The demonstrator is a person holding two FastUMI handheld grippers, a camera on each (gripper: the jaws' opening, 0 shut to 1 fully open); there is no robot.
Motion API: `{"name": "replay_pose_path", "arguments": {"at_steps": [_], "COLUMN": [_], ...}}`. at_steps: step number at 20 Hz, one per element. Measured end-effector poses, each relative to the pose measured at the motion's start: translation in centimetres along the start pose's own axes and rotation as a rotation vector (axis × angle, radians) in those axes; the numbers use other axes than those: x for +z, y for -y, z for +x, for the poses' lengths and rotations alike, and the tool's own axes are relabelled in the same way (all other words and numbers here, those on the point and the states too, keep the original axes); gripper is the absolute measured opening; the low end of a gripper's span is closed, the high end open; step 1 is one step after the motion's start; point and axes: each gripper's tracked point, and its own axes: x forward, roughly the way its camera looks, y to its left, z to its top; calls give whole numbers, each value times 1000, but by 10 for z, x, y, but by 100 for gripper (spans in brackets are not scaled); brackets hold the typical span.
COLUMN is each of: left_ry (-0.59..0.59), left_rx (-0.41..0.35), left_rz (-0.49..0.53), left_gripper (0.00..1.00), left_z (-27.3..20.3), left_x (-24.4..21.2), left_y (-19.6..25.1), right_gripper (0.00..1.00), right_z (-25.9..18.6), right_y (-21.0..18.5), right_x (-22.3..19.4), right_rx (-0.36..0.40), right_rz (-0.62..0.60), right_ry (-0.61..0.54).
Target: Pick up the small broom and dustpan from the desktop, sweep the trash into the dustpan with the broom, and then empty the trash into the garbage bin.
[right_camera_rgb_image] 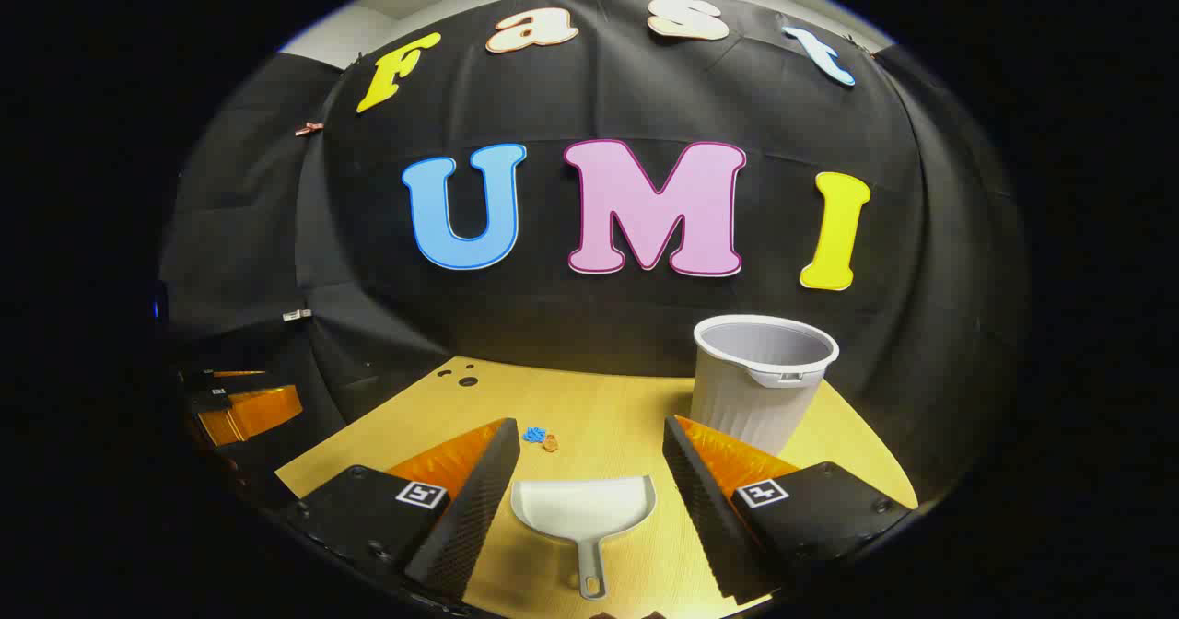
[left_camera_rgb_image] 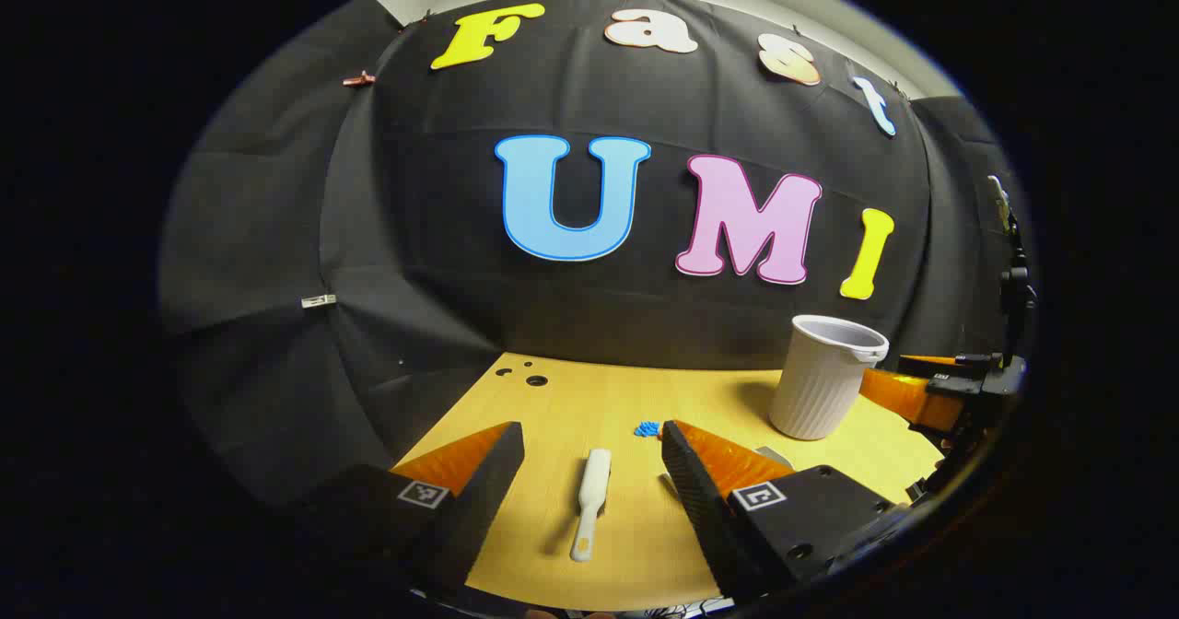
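**Both grippers open above the desk, broom and dustpan untouched**

In the left gripper view, our left gripper (left_camera_rgb_image: 592, 444) hangs over the desk (left_camera_rgb_image: 636, 536) with its fingers spread wide and nothing between them. The broom (left_camera_rgb_image: 590, 501) lies flat on the desk, seen in the gap between the fingers but touched by neither; its handle end points toward us. Just beyond it sits a small clump of blue trash (left_camera_rgb_image: 647, 428), close to the inner edge of the right-hand finger. The bin (left_camera_rgb_image: 822, 378) stands upright farther to the right, near the back of the desk. The other gripper shows at the far right edge of this view, just beside the bin.

In the right gripper view, our right gripper (right_camera_rgb_image: 591, 444) is likewise wide open and holds nothing. The dustpan (right_camera_rgb_image: 584, 508) lies flat on the desk (right_camera_rgb_image: 608, 416) between the fingers, clear of both, its handle toward us and its mouth facing away. Ahead of it, slightly left, lie blue and brownish trash (right_camera_rgb_image: 540, 437) pieces. The bin (right_camera_rgb_image: 761, 375) stands upright to the right, behind the right-hand finger. The left gripper (right_camera_rgb_image: 241, 407) shows at the far left edge.
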Motion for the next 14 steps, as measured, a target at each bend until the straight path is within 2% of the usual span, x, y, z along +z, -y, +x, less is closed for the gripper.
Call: {"name": "replay_pose_path", "arguments": {"at_steps": [14], "left_ry": [-150], "left_rx": [-77], "left_rz": [7], "left_gripper": [96], "left_z": [20], "left_x": [-49], "left_y": [8], "right_gripper": [98], "right_z": [-5], "right_y": [4], "right_x": [-16], "right_rx": [-20], "right_rz": [11], "right_ry": [-69]}}
